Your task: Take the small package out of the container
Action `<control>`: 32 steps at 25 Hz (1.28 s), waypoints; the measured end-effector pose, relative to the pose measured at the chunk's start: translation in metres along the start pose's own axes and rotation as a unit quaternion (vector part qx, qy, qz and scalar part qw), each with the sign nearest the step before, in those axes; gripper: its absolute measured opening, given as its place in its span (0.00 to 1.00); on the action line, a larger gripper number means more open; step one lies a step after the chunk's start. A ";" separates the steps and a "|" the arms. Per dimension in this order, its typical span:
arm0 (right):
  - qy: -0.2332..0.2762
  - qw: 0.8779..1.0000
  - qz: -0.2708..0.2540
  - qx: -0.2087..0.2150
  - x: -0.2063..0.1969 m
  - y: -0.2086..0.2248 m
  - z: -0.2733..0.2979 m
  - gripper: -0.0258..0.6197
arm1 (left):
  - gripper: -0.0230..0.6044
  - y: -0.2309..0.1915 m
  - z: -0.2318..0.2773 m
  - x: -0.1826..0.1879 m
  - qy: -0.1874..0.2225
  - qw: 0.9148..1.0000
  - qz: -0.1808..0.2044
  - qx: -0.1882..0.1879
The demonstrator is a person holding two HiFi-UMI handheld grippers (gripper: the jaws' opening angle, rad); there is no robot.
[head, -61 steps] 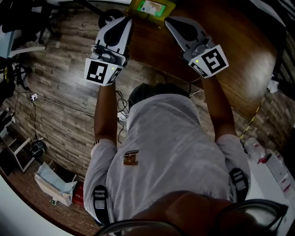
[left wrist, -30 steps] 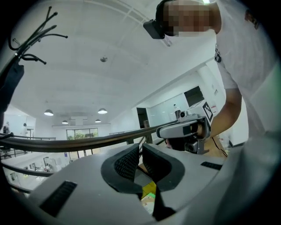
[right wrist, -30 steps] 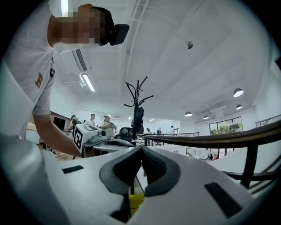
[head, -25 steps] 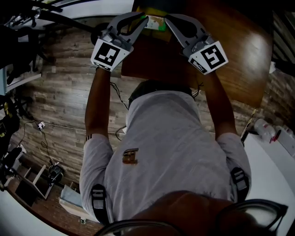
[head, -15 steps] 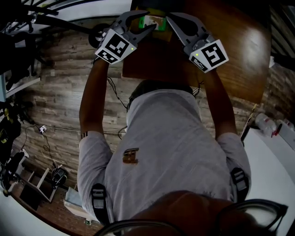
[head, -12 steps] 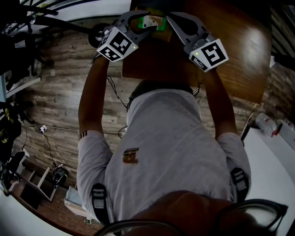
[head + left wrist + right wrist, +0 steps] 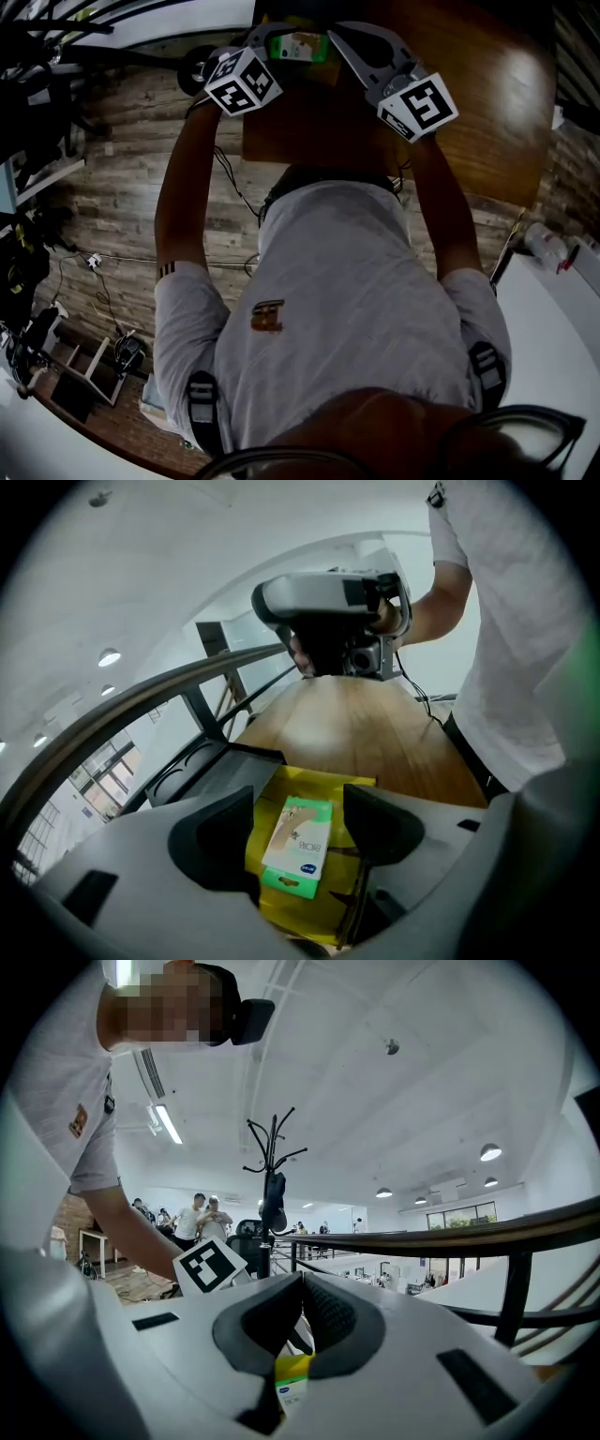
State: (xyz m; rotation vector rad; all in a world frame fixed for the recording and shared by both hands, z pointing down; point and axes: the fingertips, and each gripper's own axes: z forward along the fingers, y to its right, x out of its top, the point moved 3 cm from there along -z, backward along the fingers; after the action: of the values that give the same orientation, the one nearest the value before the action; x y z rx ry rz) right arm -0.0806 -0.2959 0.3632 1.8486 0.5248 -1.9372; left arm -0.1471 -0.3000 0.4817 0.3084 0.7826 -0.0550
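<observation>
The small package (image 7: 300, 844), a white and green box, lies flat in the yellow container (image 7: 300, 782) at the near edge of the wooden table (image 7: 356, 724). My left gripper (image 7: 300, 829) hangs over it. Its jaws are opening and stand on either side of the package without touching it. In the head view the package (image 7: 305, 45) sits between the left gripper (image 7: 272, 39) and the right gripper (image 7: 335, 36). My right gripper (image 7: 302, 1290) is shut, with the container's yellow edge (image 7: 293, 1368) pinched between its pads.
The brown table (image 7: 469, 112) stretches away to the right. A black tray (image 7: 187, 771) lies beside the container. Wood plank floor (image 7: 122, 187) with cables and low shelves is at the left. A railing and a coat stand (image 7: 272, 1185) rise behind.
The left gripper has swung up and rightward to the package and its jaws have spread apart over it. The right gripper has stayed shut at the container's edge.
</observation>
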 end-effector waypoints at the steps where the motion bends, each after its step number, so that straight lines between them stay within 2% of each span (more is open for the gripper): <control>1: 0.000 1.000 0.002 0.000 0.000 0.001 -0.002 0.09 | 0.52 0.001 0.005 -0.001 -0.009 1.000 0.002 -0.006; 13: 0.002 1.000 0.017 -0.004 -0.009 0.020 -0.013 0.09 | 0.61 0.000 0.047 -0.023 -0.095 0.993 0.026 -0.060; 21: 0.003 1.000 0.028 -0.011 -0.016 0.040 -0.027 0.09 | 0.64 0.000 0.078 -0.028 -0.141 0.985 0.044 -0.093; 32: 0.001 0.999 0.044 -0.021 -0.029 0.059 -0.039 0.09 | 0.66 -0.004 0.108 -0.043 -0.184 0.974 0.036 -0.128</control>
State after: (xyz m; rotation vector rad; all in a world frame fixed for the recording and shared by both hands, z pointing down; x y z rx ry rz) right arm -0.0152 -0.3241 0.3907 1.8163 0.4725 -1.8535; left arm -0.1040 -0.3384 0.5828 0.0765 0.4036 0.0563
